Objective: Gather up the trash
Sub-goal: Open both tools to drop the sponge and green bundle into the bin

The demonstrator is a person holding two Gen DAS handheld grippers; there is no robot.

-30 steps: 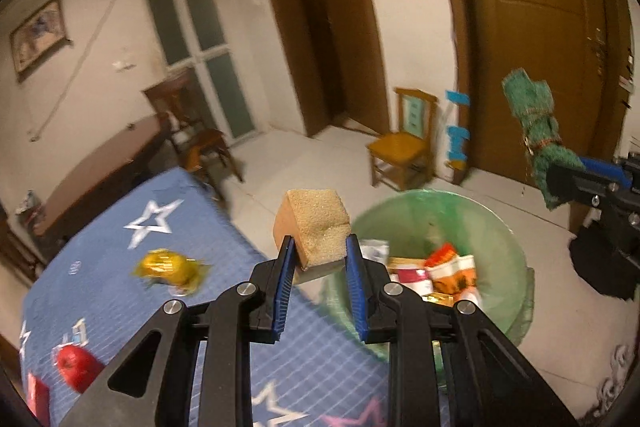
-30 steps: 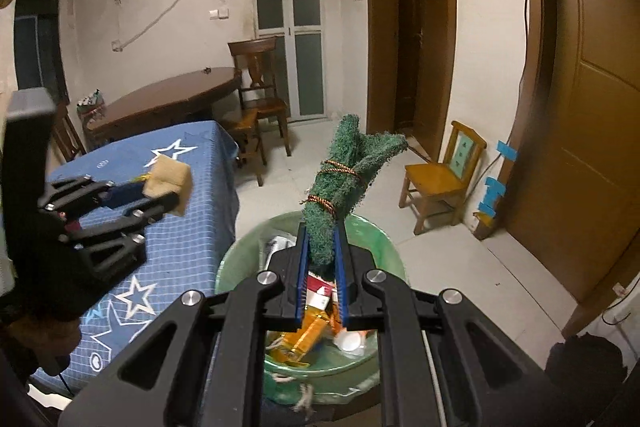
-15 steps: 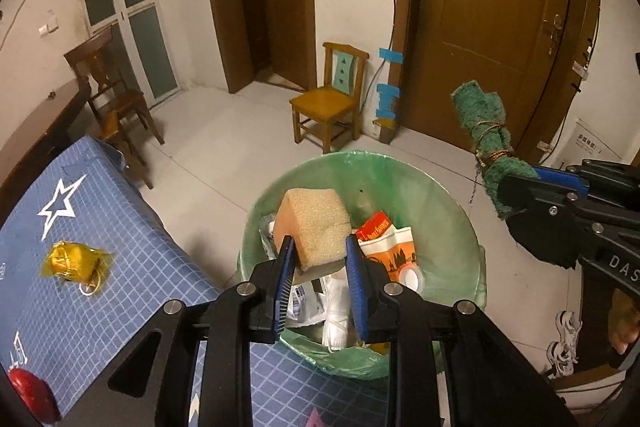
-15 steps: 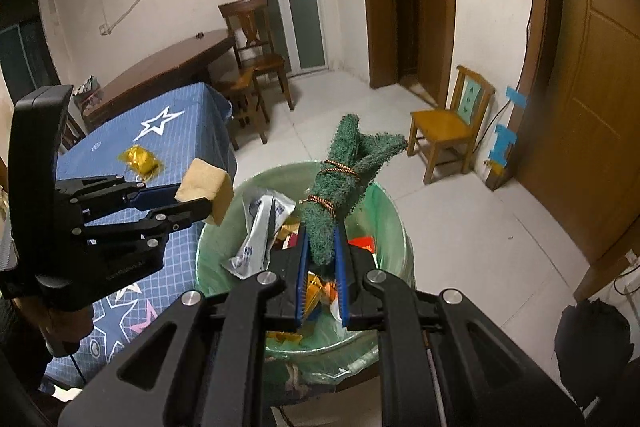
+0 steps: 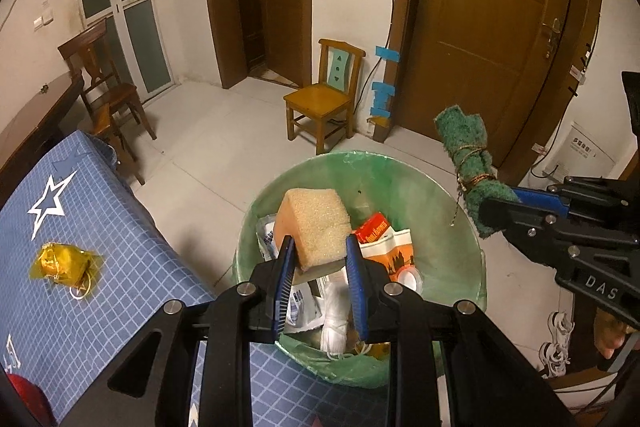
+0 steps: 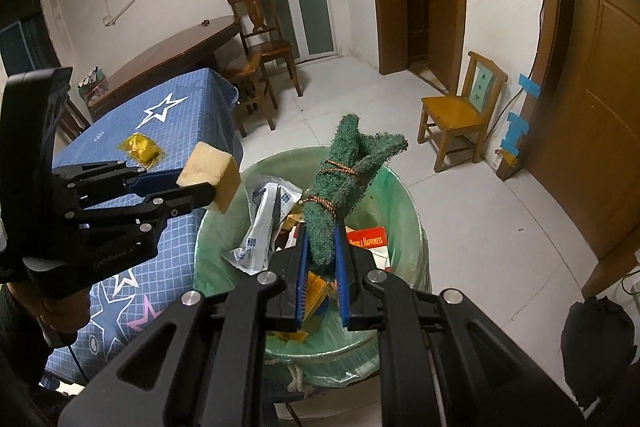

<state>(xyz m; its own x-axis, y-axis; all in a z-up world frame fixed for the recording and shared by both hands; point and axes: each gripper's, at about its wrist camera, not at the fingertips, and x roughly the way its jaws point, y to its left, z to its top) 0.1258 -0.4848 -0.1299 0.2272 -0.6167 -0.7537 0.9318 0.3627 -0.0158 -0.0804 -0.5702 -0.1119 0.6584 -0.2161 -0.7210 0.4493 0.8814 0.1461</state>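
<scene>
Left tool [image 5: 319,259] and right tool [image 6: 322,259] are both clamped, fingers pointing forward and down.

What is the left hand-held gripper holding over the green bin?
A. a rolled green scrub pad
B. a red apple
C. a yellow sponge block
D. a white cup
C: the left hand-held gripper is shut on the yellow sponge block above the green bin; the rolled green scrub pad is in the right hand-held gripper.
</scene>
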